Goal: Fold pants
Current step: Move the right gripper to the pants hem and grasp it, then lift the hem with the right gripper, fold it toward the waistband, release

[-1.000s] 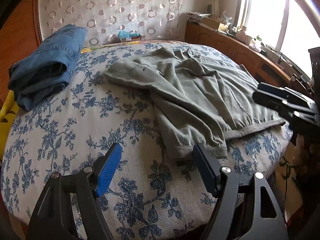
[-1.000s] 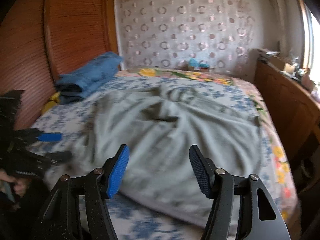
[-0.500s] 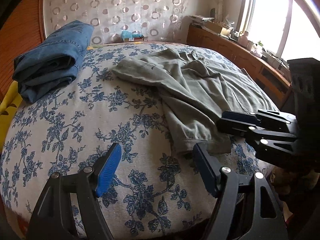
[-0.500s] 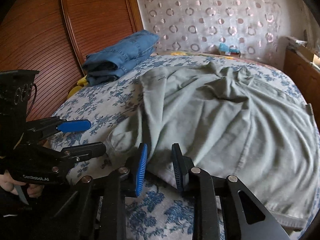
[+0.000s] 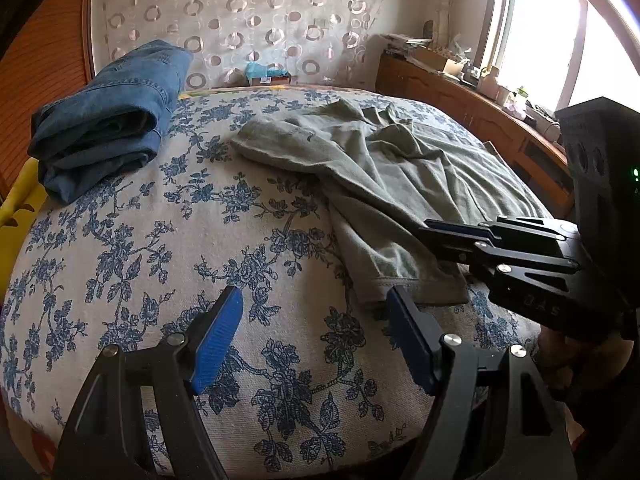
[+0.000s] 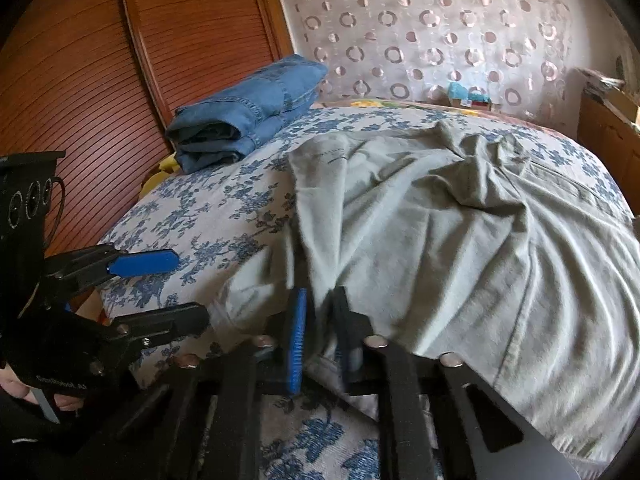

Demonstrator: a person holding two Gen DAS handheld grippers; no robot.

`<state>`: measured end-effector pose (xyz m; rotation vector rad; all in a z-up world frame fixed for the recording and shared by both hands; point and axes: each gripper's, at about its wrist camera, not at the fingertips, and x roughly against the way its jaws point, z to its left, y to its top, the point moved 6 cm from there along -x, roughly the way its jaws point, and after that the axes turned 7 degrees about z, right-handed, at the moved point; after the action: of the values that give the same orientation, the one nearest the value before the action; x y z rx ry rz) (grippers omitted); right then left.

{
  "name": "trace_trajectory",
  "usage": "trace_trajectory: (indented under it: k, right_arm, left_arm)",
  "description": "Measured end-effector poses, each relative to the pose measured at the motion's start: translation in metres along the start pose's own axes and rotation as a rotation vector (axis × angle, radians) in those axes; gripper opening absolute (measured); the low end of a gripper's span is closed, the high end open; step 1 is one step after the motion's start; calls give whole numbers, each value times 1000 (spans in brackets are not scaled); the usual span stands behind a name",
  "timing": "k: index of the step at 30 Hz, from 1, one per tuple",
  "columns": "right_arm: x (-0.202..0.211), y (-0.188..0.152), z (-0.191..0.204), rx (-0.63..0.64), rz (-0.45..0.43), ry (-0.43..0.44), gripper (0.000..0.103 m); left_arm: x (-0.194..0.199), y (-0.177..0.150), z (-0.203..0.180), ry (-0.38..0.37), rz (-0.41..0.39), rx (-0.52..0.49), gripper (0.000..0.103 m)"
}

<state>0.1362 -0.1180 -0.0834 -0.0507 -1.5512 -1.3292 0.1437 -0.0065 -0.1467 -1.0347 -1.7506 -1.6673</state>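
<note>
My right tongs point(image 6: 320, 330) are closing on the near hem of the grey-green pants point(image 6: 460, 240); a second ago they stood wide above the cloth, now only a narrow gap shows with fabric in it, though blur hides whether the pads fully pinch. That gives me 1 corner to lift for the fold. My left tongs point(image 5: 312, 336) hang wide and empty just left of the hem. The pants sprawl rumpled across the floral bed point(image 5: 140, 260), right of centre, legs bunched.
</note>
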Motion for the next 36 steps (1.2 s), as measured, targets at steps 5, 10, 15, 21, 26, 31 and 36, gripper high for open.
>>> trace_trajectory:
  k: [5, 10, 15, 21, 26, 31, 36]
  right_arm:
    - [10, 2, 4, 36, -41, -16, 4]
    - [33, 8, -1, 49, -99, -59, 4]
    - [58, 7, -14, 41, -146, -110, 3]
    - [86, -2, -33, -4, -188, -153, 3]
    - [98, -7, -39, -31, -206, -185, 3]
    - [112, -14, -43, -53, -227, -206, 3]
    - [122, -23, -44, -61, -233, -235, 3]
  left_arm:
    - [1, -1, 0, 0, -7, 5, 75]
    - [4, 0, -1, -5, -19, 8, 75]
    - [6, 2, -7, -13, -26, -4, 75]
    - [6, 7, -17, -24, -29, -13, 75]
    - [6, 17, -29, -32, -41, -38, 75]
    - [7, 35, -47, -47, -61, -72, 75]
    - [9, 52, -67, -68, -85, -102, 75]
